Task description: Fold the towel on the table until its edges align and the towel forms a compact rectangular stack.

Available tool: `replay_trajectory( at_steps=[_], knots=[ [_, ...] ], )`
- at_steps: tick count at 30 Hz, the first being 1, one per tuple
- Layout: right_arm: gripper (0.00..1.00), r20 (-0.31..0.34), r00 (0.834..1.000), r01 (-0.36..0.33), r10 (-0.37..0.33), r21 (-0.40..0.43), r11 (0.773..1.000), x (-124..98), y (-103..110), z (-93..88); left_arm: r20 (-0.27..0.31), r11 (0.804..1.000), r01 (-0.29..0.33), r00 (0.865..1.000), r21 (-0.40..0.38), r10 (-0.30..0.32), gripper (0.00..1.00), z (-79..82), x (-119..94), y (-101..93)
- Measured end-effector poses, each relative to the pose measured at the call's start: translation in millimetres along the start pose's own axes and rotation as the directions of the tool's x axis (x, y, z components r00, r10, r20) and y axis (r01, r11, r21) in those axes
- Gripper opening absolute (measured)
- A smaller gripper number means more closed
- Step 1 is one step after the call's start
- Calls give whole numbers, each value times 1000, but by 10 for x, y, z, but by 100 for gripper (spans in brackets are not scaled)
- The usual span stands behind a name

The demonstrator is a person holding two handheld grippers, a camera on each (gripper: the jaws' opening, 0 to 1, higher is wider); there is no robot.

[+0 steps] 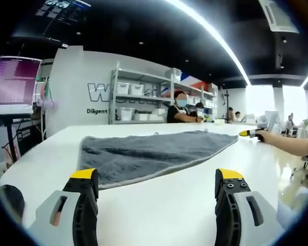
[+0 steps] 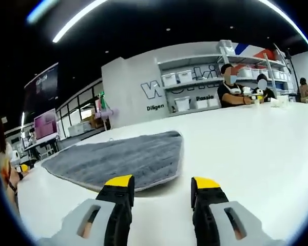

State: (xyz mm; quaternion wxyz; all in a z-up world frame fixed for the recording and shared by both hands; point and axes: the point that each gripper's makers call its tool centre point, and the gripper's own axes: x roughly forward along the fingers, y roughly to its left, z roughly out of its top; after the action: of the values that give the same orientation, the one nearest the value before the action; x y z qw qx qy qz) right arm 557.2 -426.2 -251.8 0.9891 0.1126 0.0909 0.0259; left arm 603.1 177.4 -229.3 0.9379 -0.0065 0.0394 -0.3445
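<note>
A grey towel (image 1: 154, 154) lies spread flat on the white table (image 1: 164, 215), one layer, its near hem just beyond my left gripper (image 1: 157, 177). That gripper's jaws stand wide open with nothing between them. At the towel's far right end, the right gripper (image 1: 250, 133) comes in, held by a person's arm (image 1: 292, 144). In the right gripper view the towel (image 2: 123, 159) stretches away to the left. My right gripper (image 2: 162, 182) is open and empty, its left jaw just short of the towel's near corner.
Metal shelves with white bins (image 1: 138, 100) stand against the back wall, and people sit behind the table's far edge (image 2: 231, 89). A monitor on a stand (image 1: 15, 82) is beyond the table's left edge. Bare white tabletop (image 2: 256, 154) extends to the towel's right.
</note>
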Motion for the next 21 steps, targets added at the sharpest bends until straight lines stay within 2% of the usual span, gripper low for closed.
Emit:
replay_trajectory(
  at_steps=[8, 21],
  knots=[
    [33, -40, 999, 22, -20, 55, 998, 60, -42, -58, -1, 1000, -1, 1000, 0, 1, 92, -5, -5, -6],
    [23, -30, 999, 27, -24, 110, 994, 114, -78, -22, -3, 1000, -1, 1000, 1, 1, 92, -9, -2, -6]
  ],
)
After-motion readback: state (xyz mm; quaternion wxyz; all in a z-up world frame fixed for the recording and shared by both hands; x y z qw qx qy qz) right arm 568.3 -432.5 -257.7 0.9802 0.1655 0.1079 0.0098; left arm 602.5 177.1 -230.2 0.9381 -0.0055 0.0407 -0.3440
